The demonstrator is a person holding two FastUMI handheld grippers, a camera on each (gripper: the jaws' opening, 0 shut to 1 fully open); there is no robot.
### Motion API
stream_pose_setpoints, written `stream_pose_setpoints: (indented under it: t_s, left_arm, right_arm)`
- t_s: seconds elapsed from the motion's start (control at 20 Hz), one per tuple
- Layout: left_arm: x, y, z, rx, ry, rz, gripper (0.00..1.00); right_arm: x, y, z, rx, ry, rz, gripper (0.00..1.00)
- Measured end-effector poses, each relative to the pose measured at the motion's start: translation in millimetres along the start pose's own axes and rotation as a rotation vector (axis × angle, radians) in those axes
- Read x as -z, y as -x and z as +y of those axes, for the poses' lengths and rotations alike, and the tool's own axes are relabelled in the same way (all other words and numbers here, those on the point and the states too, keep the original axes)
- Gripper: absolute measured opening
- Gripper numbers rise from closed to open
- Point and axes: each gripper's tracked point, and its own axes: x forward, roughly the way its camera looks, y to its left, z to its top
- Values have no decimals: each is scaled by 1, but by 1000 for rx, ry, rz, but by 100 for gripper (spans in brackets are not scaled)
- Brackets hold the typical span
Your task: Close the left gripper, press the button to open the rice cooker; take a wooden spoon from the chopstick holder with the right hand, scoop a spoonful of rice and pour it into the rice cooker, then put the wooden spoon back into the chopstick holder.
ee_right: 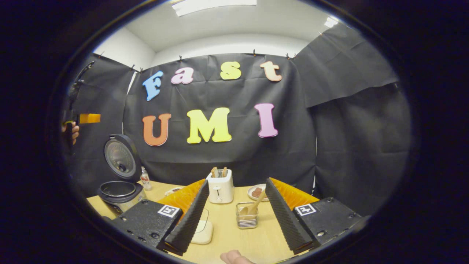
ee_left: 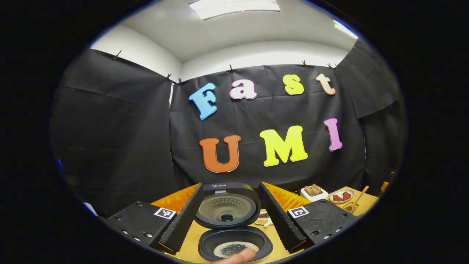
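Right gripper view: right gripper (ee_right: pixel 234 216) spread wide, empty, above the table (ee_right: pixel 234 242). Wooden spoon (ee_right: pixel 255 205) stands just beyond in the chopstick holder (ee_right: pixel 247 216). Far left, the rice cooker (ee_right: pixel 119 190) sits open, ready for rice. Left gripper (ee_left: pixel 231 220) gapes wide over it.

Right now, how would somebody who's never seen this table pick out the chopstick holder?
Find the white toaster at the back of the wooden table. Just in front of it, slightly right, stands the chopstick holder. It is the see-through wire basket, with a wooden spoon leaning out.
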Motion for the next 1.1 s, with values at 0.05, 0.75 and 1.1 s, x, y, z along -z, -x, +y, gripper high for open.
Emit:
stream_pose_setpoints:
  t_s: [0.05, 0.75, 1.1]
  left_arm:
    - [-1, -6, -1, 6, 28, 16, 90]
    - [29, -162, 20, -38, 183, 4, 94]
    - [84, -192, 19, -36, 141, 152, 82]
  right_arm:
    - [5, 0, 2, -7, -5, 19, 99]
    - [-11, 19, -35, 25, -14, -24, 99]
    - [-36, 44, -51, 39, -62, -83, 99]
